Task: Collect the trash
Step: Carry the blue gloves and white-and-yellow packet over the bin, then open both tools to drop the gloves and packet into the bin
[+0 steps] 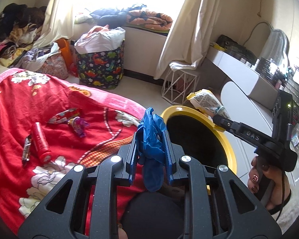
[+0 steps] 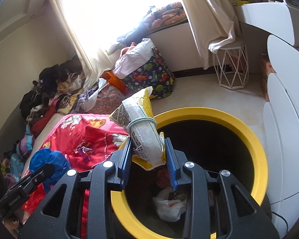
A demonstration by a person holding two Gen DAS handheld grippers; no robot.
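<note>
A crumpled blue glove point(image 1: 150, 139) is being squeezed by the left gripper point(image 1: 151, 137). A yellow-and-white snack bag point(image 2: 144, 127), tied with a band, is being squeezed by the right gripper point(image 2: 148, 149) over the yellow-rimmed bin point(image 2: 249, 137).

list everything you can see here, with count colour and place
glove: 1, blue, pinched in left gripper
snack bag: 1, yellow and white, tied with a band, held in right gripper over bin
trash bin: 1, black with yellow rim, beside bed, trash inside
tube: 1, red, on blanket
wrappers: about 3, red, purple, dark, on blanket
blanket: 1, red floral, on bed
storage bag: 1, dark dinosaur print, near window
wire stool: 1, white, under curtain
hand: 1, on right gripper handle
</note>
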